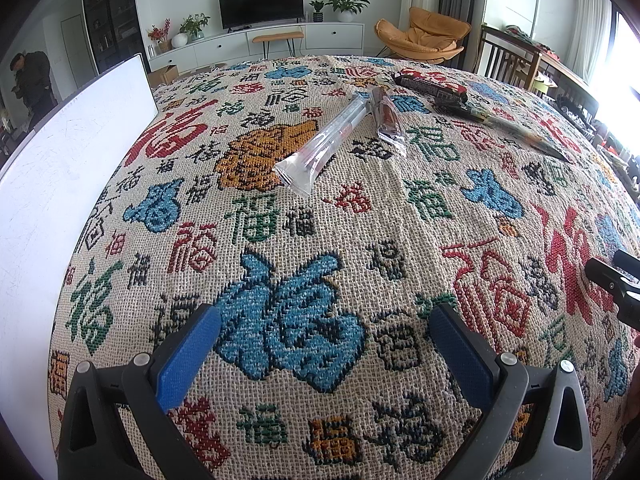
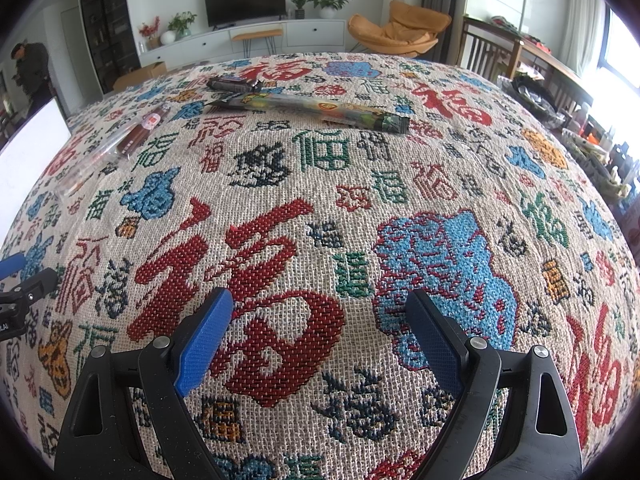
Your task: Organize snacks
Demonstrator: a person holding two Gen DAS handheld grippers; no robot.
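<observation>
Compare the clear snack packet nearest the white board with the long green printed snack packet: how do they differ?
The clear snack packet is see-through, showing reddish contents; the green printed packet is opaque with colourful graphics. The clear one lies near the white board; the green one lies further right, beside a dark wrapper. Both are long, slim and flat on the patterned cloth, untouched.

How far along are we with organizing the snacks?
Nothing looks done yet. All four packets lie loose on the tablecloth: clear packet, sausage packet, dark wrapper, long green packet. Left gripper and right gripper are both open and empty. Sorting remains, perhaps into the white tray.
</observation>
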